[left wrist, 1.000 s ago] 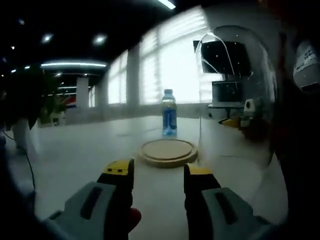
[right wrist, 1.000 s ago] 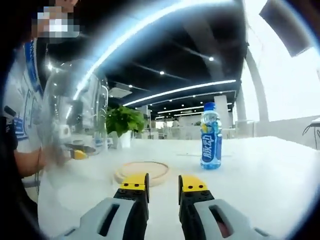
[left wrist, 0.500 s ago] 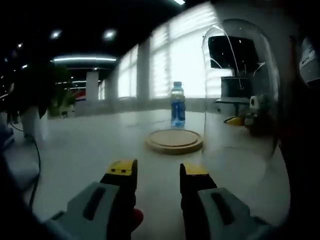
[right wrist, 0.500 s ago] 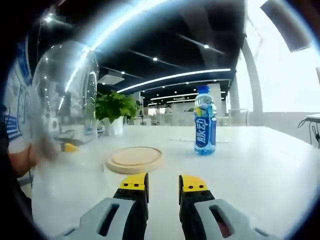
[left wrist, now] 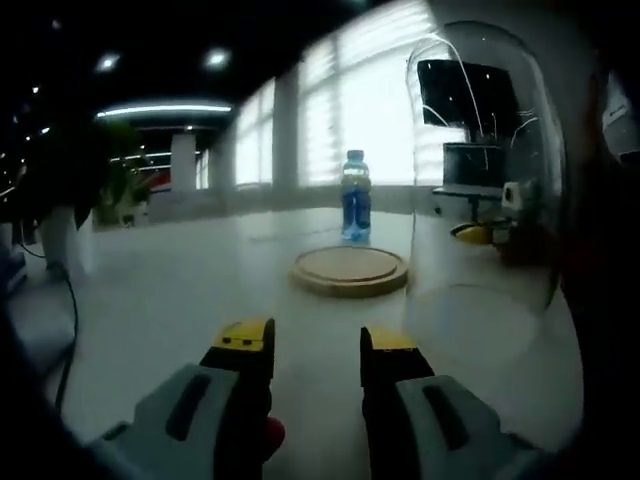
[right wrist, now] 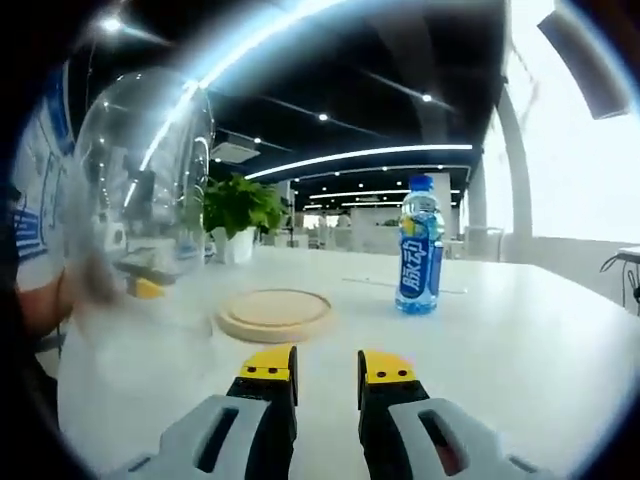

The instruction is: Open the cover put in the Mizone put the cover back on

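Over the last second the clear glass dome cover (left wrist: 485, 190) has come down: it was held up off the white tabletop (left wrist: 180, 290) beside the round wooden base (left wrist: 350, 270), and in the left gripper view its open rim now sits low, close over the tabletop (whether it touches is unclear). In the right gripper view the dome (right wrist: 140, 190) has likewise sunk, left of the base (right wrist: 274, 313). The left hand-held gripper (left wrist: 303, 340) shows its jaws slightly closer together than a second ago.
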A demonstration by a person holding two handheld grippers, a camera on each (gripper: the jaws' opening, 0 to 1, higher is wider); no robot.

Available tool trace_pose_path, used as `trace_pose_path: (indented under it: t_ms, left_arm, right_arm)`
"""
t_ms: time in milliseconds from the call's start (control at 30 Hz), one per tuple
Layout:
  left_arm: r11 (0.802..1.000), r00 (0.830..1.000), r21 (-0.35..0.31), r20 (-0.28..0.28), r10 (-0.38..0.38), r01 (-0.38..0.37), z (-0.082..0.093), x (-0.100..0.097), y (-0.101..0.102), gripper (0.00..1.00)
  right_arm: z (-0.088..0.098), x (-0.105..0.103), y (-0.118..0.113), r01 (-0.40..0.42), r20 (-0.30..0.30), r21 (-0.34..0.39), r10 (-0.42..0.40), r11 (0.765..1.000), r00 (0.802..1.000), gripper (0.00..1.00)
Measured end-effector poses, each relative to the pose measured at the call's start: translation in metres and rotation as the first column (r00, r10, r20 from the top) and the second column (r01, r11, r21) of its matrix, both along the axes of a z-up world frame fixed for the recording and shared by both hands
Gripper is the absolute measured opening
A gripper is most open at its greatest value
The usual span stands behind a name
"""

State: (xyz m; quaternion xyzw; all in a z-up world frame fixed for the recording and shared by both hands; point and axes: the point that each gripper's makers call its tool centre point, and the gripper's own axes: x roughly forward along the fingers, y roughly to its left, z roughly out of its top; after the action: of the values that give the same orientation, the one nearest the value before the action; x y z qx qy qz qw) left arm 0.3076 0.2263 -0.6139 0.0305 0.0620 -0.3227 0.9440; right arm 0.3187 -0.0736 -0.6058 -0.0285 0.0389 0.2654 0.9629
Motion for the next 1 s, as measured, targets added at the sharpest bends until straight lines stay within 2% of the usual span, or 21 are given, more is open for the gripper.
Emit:
trace_pose_path:
  t_ms: [267, 433, 500, 633, 733, 767, 800, 833, 900, 1000]
  left_arm:
    - [1.0, 1.0, 0.02, 0.03, -0.003, 0.003, 0.002, 0.0, -0.001, 0.27]
    - [1.0, 0.998, 0.001, 0.065, -0.02, 0.02, 0.009, -0.003, -0.002, 0.25]
    - [0.999, 0.999, -0.035, 0.048, -0.015, 0.016, 0.011, -0.002, -0.001, 0.23]
    - [0.998, 1.0, -0.063, 0.005, 0.002, -0.002, 0.008, 0.003, 0.003, 0.22]
    - [0.998, 0.999, -0.046, -0.011, 0.038, -0.039, 0.004, 0.007, 0.007, 0.22]
    - [0.997, 0.997, -0.026, 0.036, 0.073, -0.072, 0.008, 0.01, 0.012, 0.22]
    - [0.998, 0.993, -0.021, 0.092, 0.068, -0.067, 0.014, 0.008, 0.011, 0.22]
    - [0.998, 0.992, -0.046, 0.116, 0.056, -0.051, 0.02, 0.006, 0.01, 0.22]
    - [0.996, 0.995, -0.077, 0.089, 0.054, -0.047, 0.019, 0.004, 0.012, 0.22]
    - [0.995, 0.995, -0.076, 0.067, 0.071, -0.066, 0.016, 0.008, 0.014, 0.22]
  right_arm:
    - [0.001, 0.002, -0.002, 0.008, -0.004, 0.026, -0.008, 1.0, 1.0, 0.16]
    - [0.001, 0.002, -0.002, 0.012, -0.004, 0.027, -0.012, 1.0, 1.0, 0.16]
    - [0.003, 0.0, 0.001, -0.001, 0.011, 0.02, 0.001, 1.0, 1.0, 0.16]
    - [0.002, 0.0, 0.002, -0.001, 0.018, -0.001, 0.001, 1.0, 1.0, 0.16]
    - [0.002, 0.0, 0.001, 0.002, 0.014, 0.011, -0.002, 1.0, 1.0, 0.16]
    - [0.003, 0.001, 0.001, 0.003, 0.012, 0.016, -0.003, 1.0, 1.0, 0.16]
    - [0.003, 0.001, 0.001, 0.002, 0.011, 0.018, -0.003, 1.0, 1.0, 0.16]
    - [0.002, 0.001, 0.001, 0.002, 0.01, 0.018, -0.003, 1.0, 1.0, 0.16]
    - [0.003, 0.0, 0.001, 0.0, 0.01, 0.018, -0.001, 1.0, 1.0, 0.16]
    - [0.003, 0.0, 0.002, -0.002, 0.009, 0.019, 0.002, 1.0, 1.0, 0.16]
